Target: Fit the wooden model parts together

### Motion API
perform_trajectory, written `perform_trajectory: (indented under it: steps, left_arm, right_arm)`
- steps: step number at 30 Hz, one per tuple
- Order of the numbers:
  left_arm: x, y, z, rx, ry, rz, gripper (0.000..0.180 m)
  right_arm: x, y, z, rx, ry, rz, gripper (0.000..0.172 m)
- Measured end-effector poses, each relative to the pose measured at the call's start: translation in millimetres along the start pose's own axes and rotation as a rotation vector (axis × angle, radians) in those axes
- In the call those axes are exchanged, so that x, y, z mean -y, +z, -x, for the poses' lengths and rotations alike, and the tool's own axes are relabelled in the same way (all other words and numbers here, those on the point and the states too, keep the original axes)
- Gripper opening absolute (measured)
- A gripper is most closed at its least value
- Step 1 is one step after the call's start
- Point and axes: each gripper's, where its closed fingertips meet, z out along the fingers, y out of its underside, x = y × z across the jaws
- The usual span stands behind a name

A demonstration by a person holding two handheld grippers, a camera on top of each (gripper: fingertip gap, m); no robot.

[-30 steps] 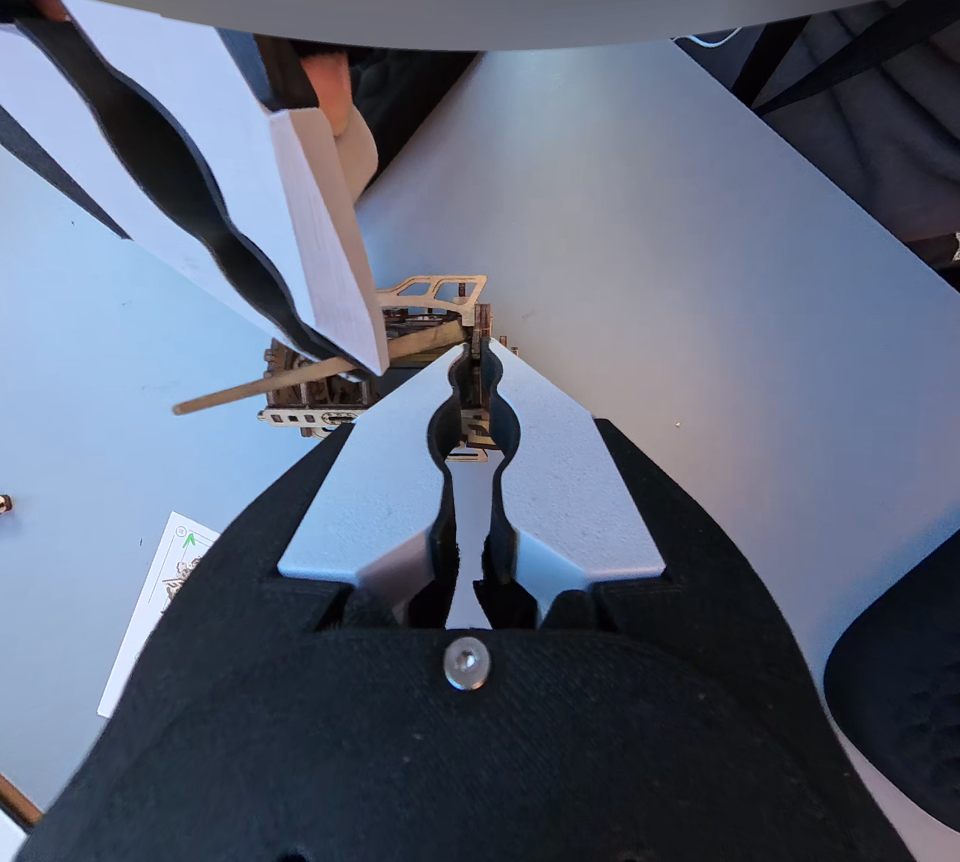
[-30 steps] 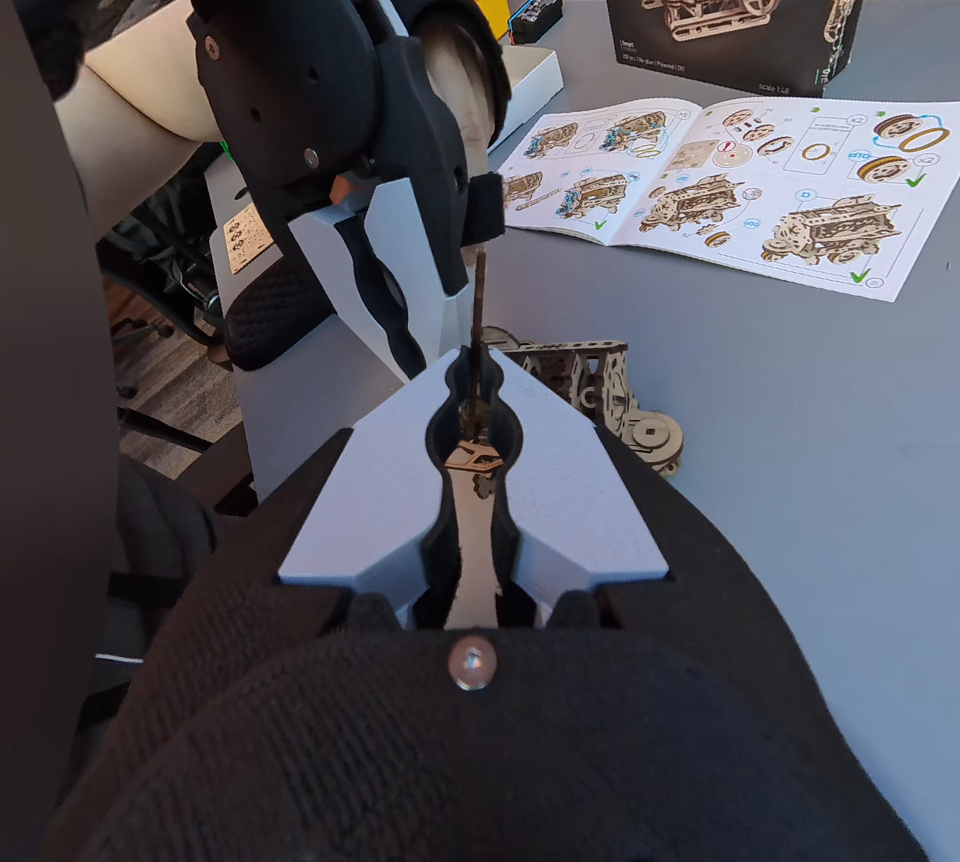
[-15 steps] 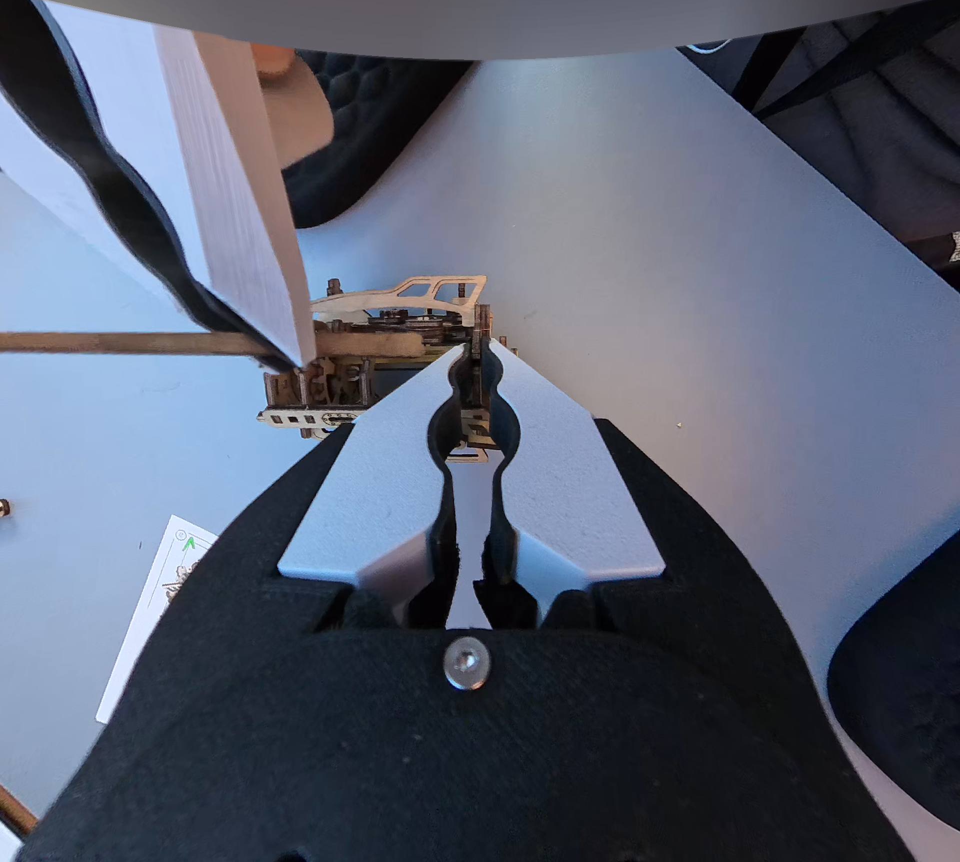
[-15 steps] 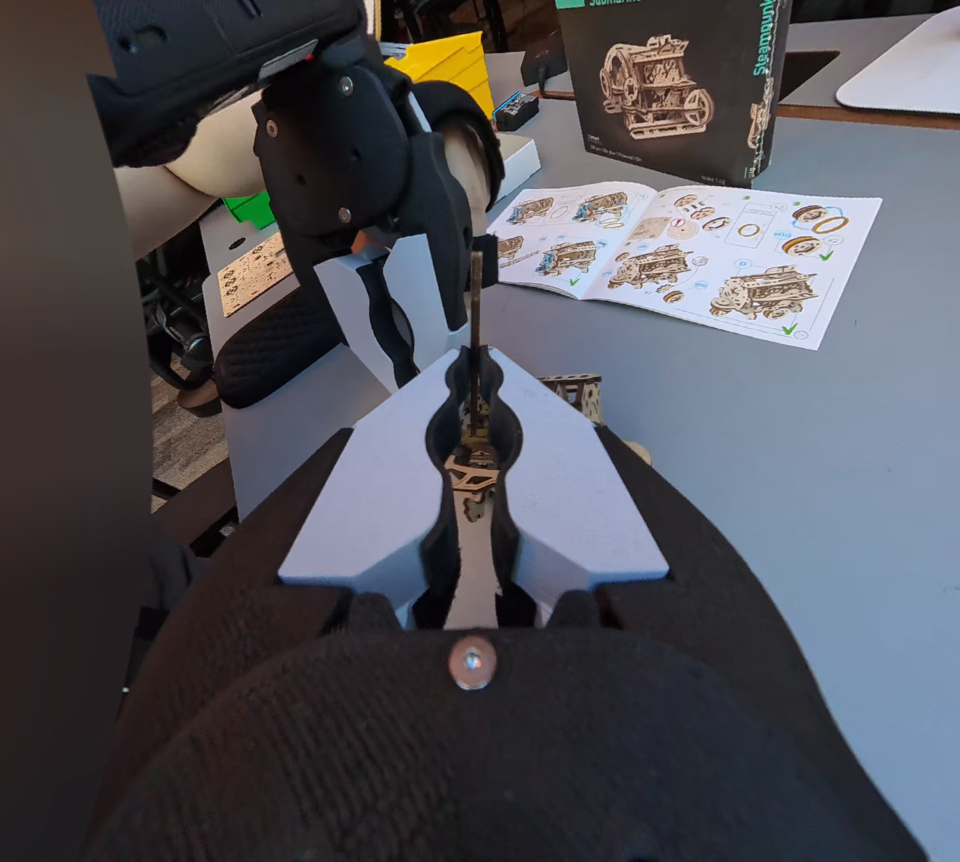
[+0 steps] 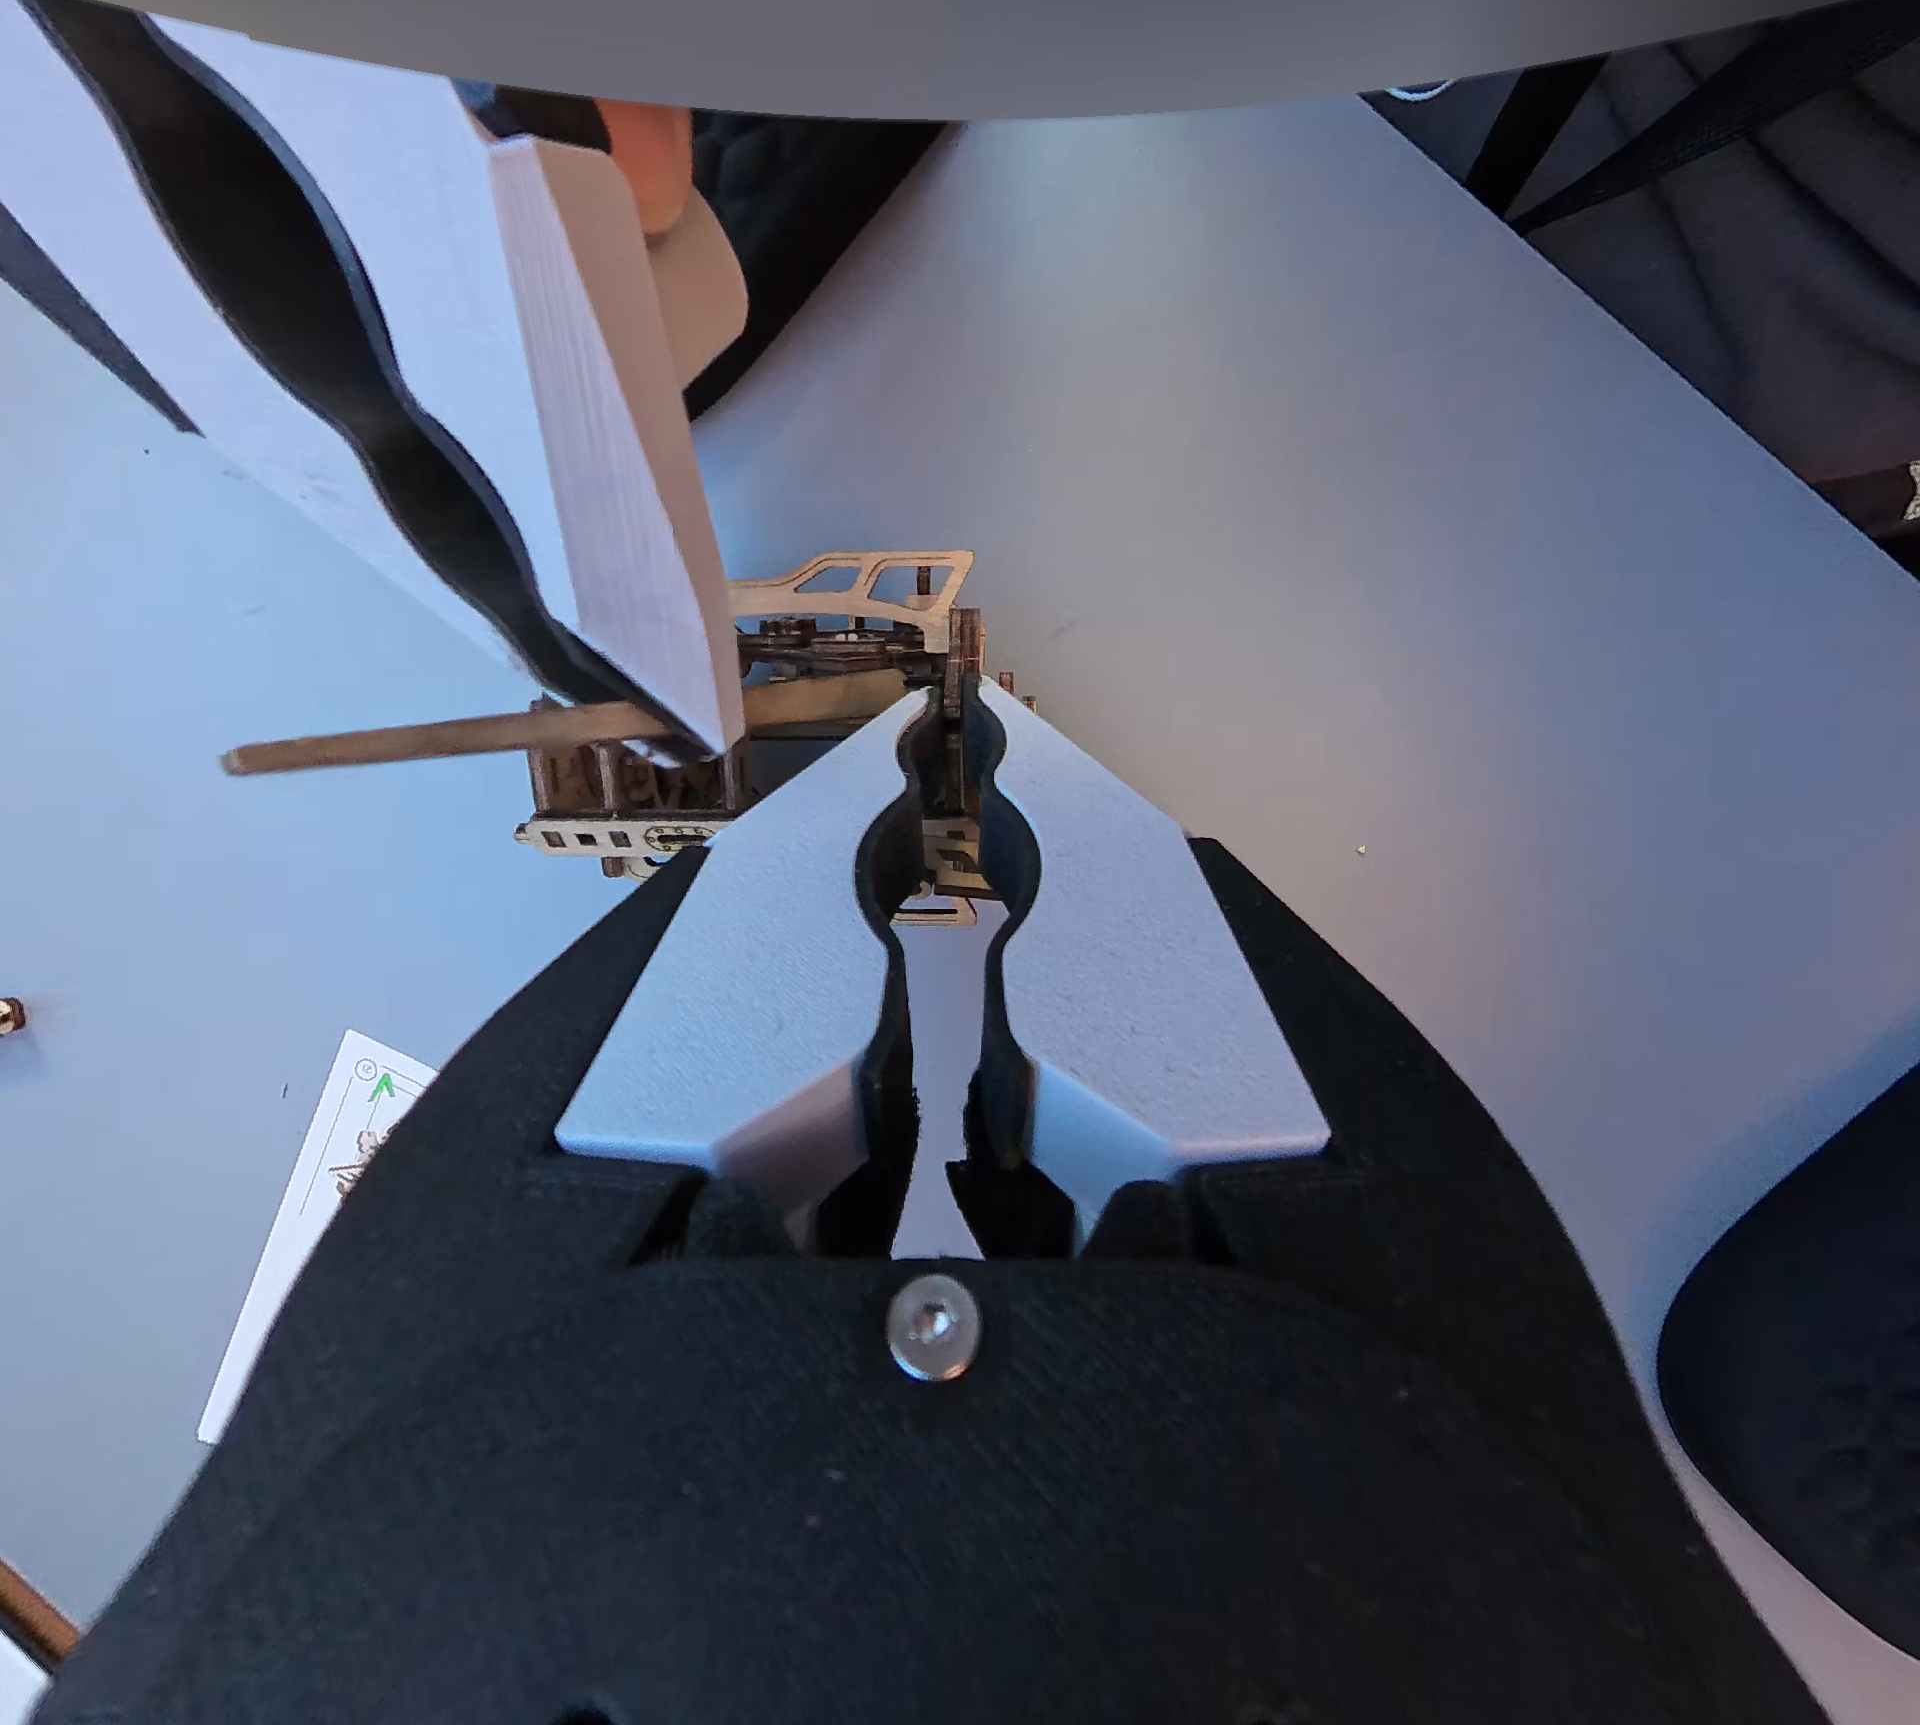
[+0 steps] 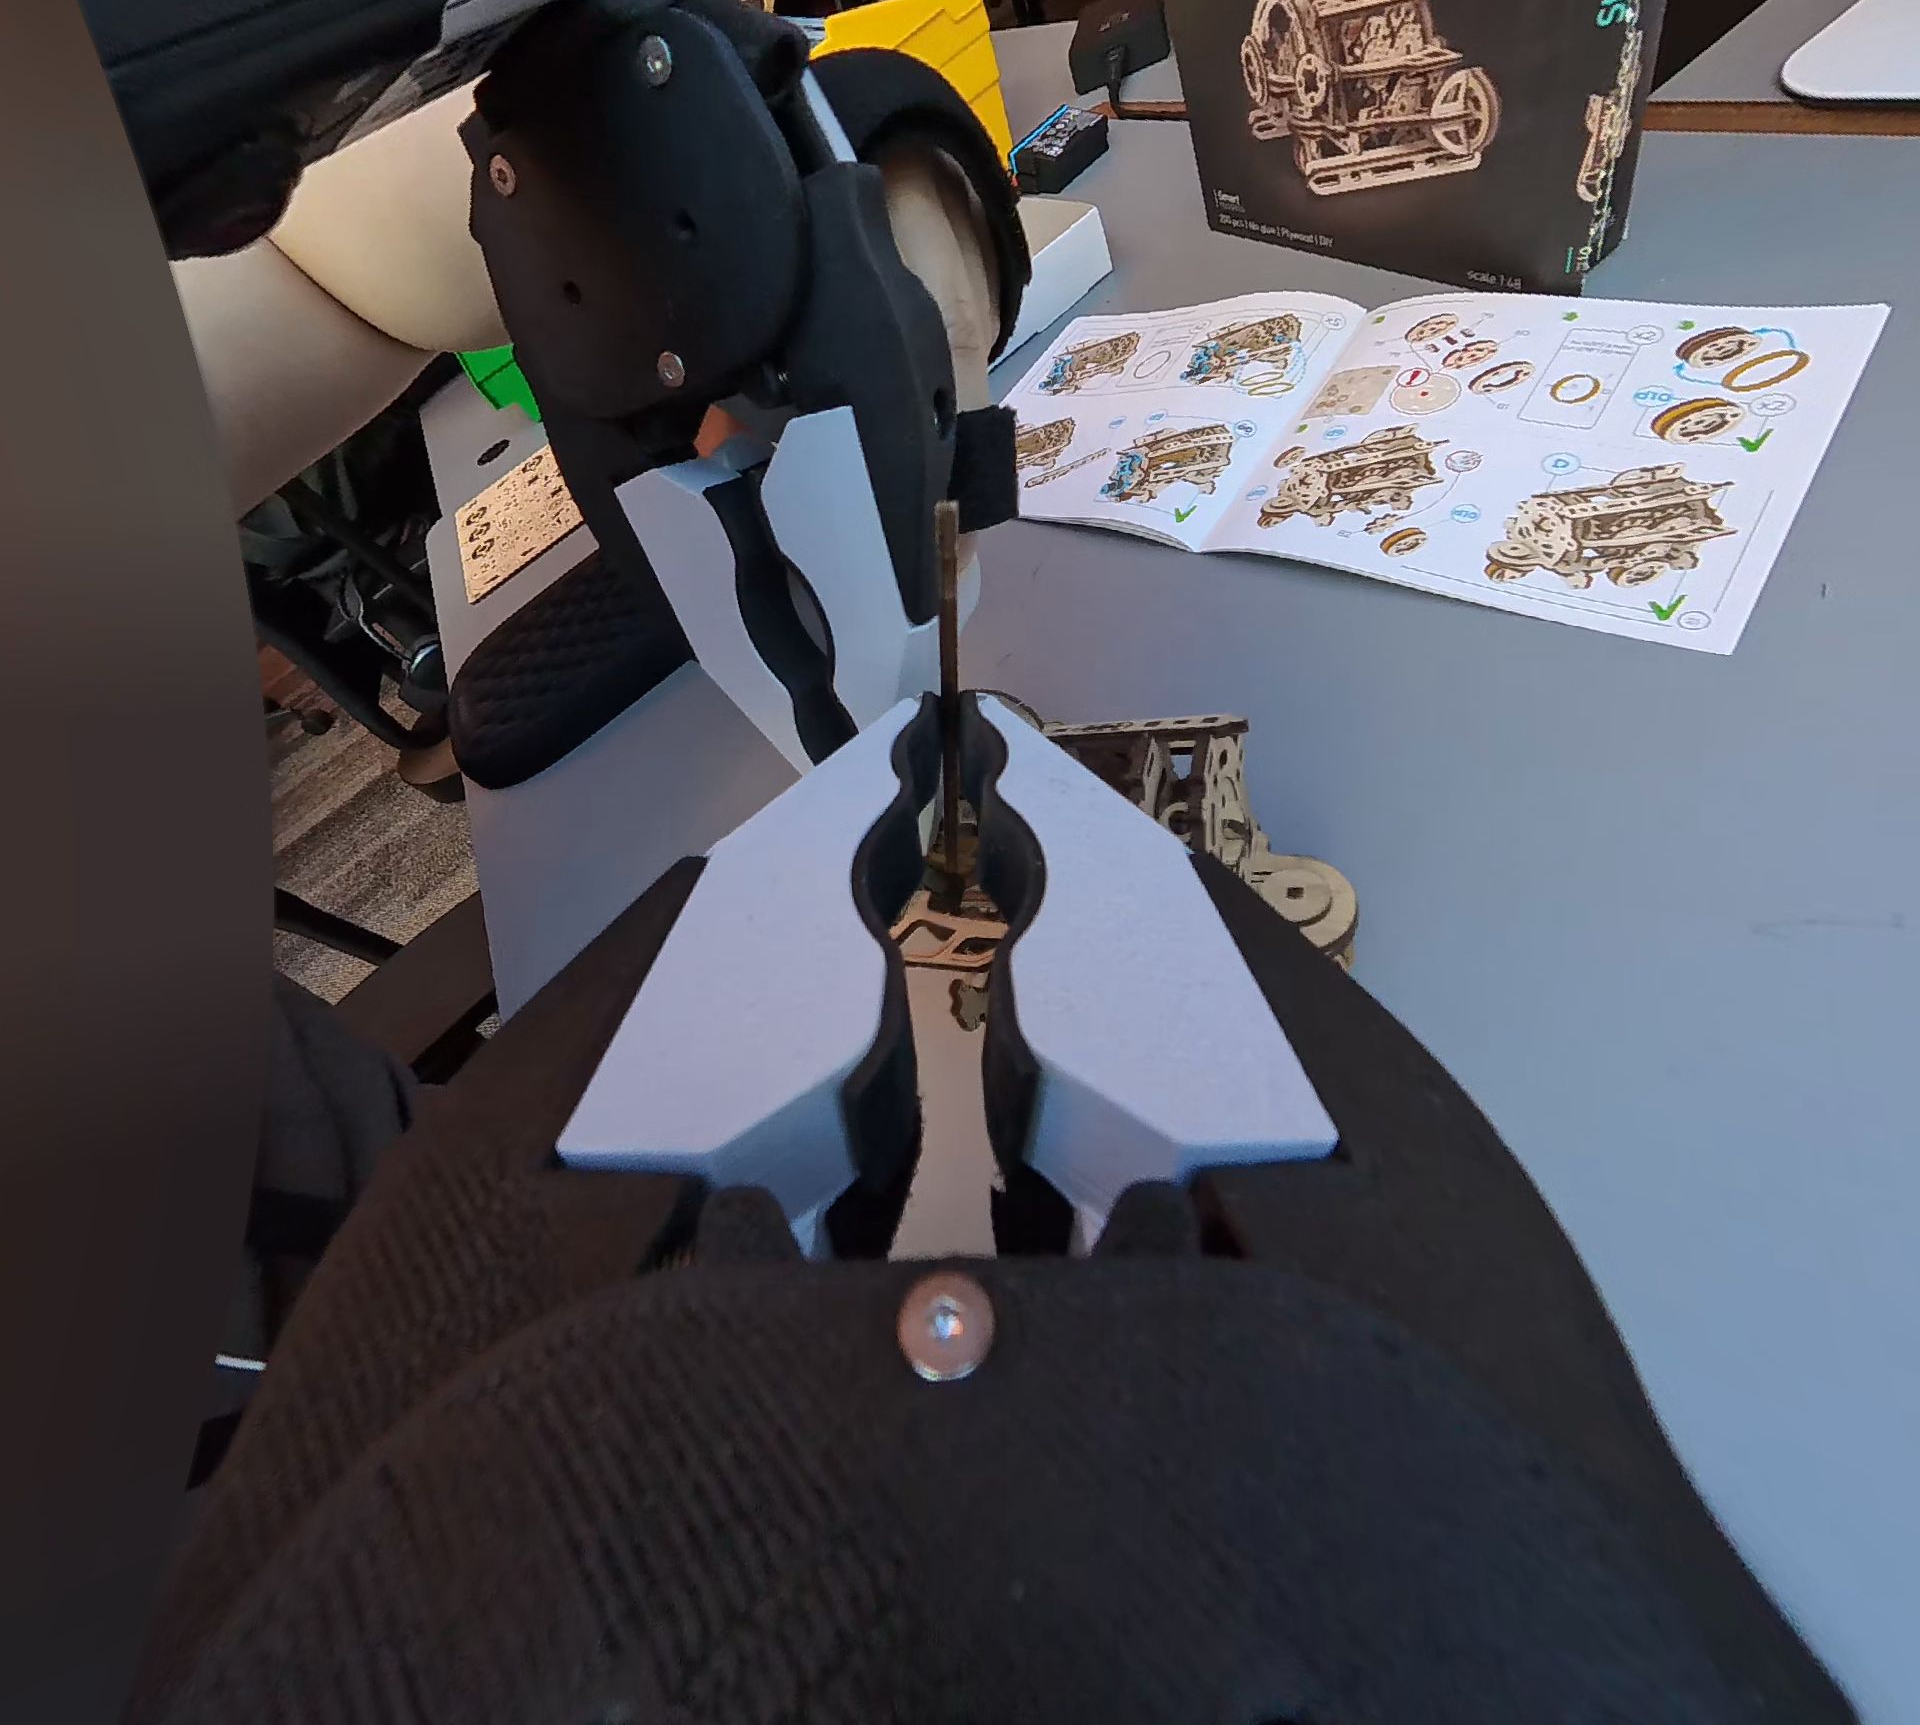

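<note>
In the left wrist view, my left gripper [image 5: 961,696] is shut on an upright edge plate of the wooden model [image 5: 831,636], which stands on the grey table [image 5: 1299,532]. My right gripper [image 5: 686,719] comes in from the upper left, shut on a thin wooden rod [image 5: 416,743]. The rod lies level, with one end running into the model. In the right wrist view, my right gripper [image 6: 951,714] pinches the rod [image 6: 948,595], which sticks up past its fingertips. The model [image 6: 1174,771] sits just behind and to the right. The left gripper's fingers [image 6: 831,532] reach down to it.
An open instruction booklet [image 6: 1455,449] and the dark kit box [image 6: 1403,44] lie on the table beyond the model. A yellow bin [image 6: 925,34] and a sheet of wooden parts [image 6: 514,522] are at the back left. A black chair seat [image 5: 1808,1363] is past the table edge. About 6 cm separates my left fingertips from my right.
My right gripper swung the rod: tilted a second ago, level and reaching past the left frame edge half a second ago, now level with its free end in view. The left gripper kept still.
</note>
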Motion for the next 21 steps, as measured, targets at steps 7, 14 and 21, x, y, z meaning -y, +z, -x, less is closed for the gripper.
perform_trajectory:
  steps: [7,14,21]
  left_arm:
    - [0.2,0.2,-0.2,-0.001,0.0,0.001,0.0]
    - [0.4,0.5,-0.2,-0.001,-0.003,0.003,0.0]
    - [0.3,0.6,-0.4,-0.004,-0.004,0.005,0.0]
  right_arm:
    - [-4.1,0.2,0.3,-0.016,-0.007,0.017,0.0]
    - [-5.2,0.4,3.6,-0.029,-0.04,0.014,0.0]
    - [-6.2,-0.3,4.1,-0.035,-0.048,0.012,0.0]
